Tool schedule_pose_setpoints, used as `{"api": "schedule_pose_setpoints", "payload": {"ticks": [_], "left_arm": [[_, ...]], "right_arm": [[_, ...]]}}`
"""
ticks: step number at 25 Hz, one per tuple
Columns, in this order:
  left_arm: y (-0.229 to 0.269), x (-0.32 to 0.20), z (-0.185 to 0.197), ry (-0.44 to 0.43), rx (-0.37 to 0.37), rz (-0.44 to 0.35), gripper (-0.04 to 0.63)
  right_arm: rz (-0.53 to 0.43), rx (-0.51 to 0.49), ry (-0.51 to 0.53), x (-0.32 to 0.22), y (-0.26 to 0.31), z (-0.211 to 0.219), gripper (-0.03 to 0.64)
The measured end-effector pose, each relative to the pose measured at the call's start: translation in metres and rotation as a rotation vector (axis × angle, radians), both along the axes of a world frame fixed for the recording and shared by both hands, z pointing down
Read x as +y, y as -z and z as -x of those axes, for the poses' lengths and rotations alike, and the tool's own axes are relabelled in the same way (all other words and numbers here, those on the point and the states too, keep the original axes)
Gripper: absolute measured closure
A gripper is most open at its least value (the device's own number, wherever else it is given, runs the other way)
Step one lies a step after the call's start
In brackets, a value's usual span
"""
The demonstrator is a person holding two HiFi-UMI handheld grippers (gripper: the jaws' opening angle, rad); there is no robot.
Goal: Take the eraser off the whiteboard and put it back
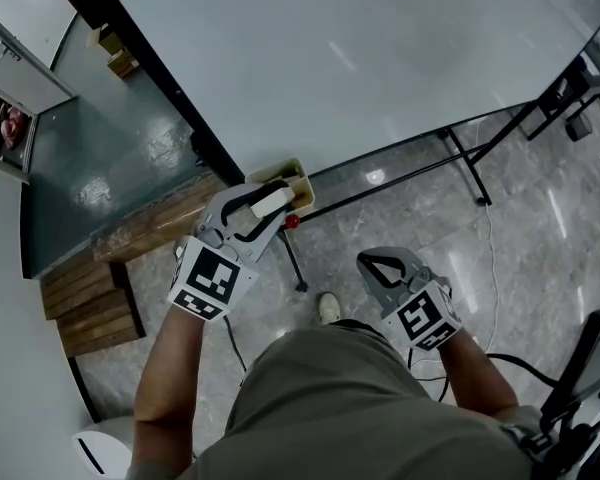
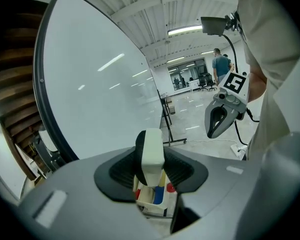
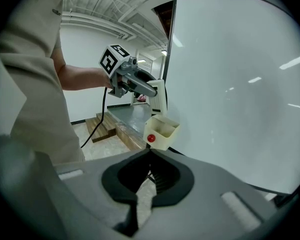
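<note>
Currently the left gripper [image 1: 263,206] is clamped on the cream plastic block eraser with black felt backing [image 2: 152,149], one jaw on each side. The eraser stands upright just above the cream plastic marker holder [image 1: 302,186] at the lower edge of the large white whiteboard [image 1: 380,58]. Whether the eraser touches the board cannot be told. The holder contains red, blue and yellow markers [image 2: 158,194]. The right gripper [image 1: 380,265] has its jaws closed together, nothing between them, over the grey tiled floor [image 1: 520,228].
</note>
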State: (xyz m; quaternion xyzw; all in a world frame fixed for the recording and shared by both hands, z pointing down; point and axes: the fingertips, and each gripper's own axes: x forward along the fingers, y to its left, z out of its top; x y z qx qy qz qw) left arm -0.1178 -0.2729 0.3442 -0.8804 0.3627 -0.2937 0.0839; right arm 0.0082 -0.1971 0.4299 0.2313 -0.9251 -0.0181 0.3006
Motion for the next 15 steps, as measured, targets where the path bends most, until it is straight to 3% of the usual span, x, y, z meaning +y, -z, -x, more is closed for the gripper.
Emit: {"api": "schedule_pose_setpoints", "payload": {"ticks": [15], "left_arm": [[0.058, 0.069, 0.008, -0.056, 0.032, -0.086, 0.434]], "right_arm": [[-0.005, 0.027, 0.013, 0.037, 0.001, 0.034, 0.615]]}}
